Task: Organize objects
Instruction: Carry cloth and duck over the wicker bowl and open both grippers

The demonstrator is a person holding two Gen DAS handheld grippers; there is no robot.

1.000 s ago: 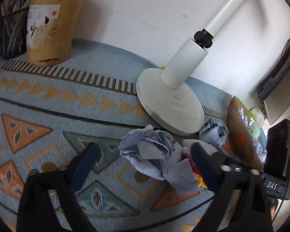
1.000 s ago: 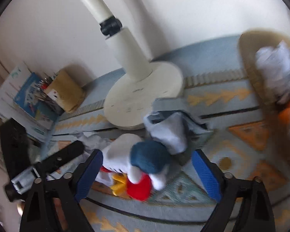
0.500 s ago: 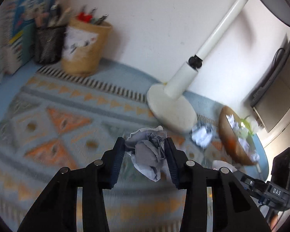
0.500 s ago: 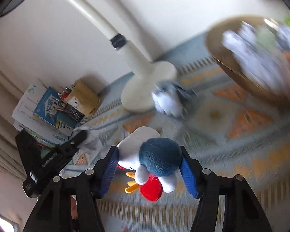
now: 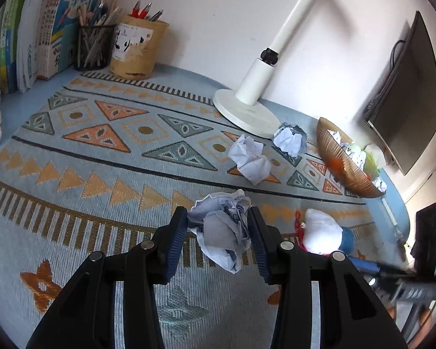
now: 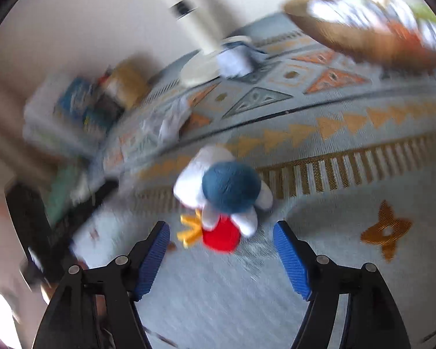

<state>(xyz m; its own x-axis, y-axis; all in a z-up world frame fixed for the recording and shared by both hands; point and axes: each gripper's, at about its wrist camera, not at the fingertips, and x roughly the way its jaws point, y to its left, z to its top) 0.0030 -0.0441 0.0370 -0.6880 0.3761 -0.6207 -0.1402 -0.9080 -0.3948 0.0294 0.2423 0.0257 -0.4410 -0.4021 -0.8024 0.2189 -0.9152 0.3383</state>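
Note:
My left gripper (image 5: 219,240) is shut on a crumpled pale blue paper ball (image 5: 222,229), held above the patterned mat (image 5: 101,145). Two more paper balls (image 5: 250,163) (image 5: 290,139) lie on the mat near the lamp base. A brown ribbed bowl (image 5: 343,165) at the right holds paper balls and small items; in the right wrist view it (image 6: 363,35) is blurred at the upper right. My right gripper (image 6: 221,253) is open. A plush toy (image 6: 223,195) with white body, blue head, red and yellow parts lies on the mat just ahead of its fingers, and also shows in the left wrist view (image 5: 322,232).
A white desk lamp (image 5: 247,110) stands at the back by the wall. Two pen holders (image 5: 136,46) and upright books (image 5: 29,35) stand at the back left. A dark monitor (image 5: 404,96) is at the right. The right wrist view is motion-blurred.
My left gripper closed on the paper ball and pulled back with it. My right gripper closed on the plush toy half a second ago; now it is open and the toy lies on the mat.

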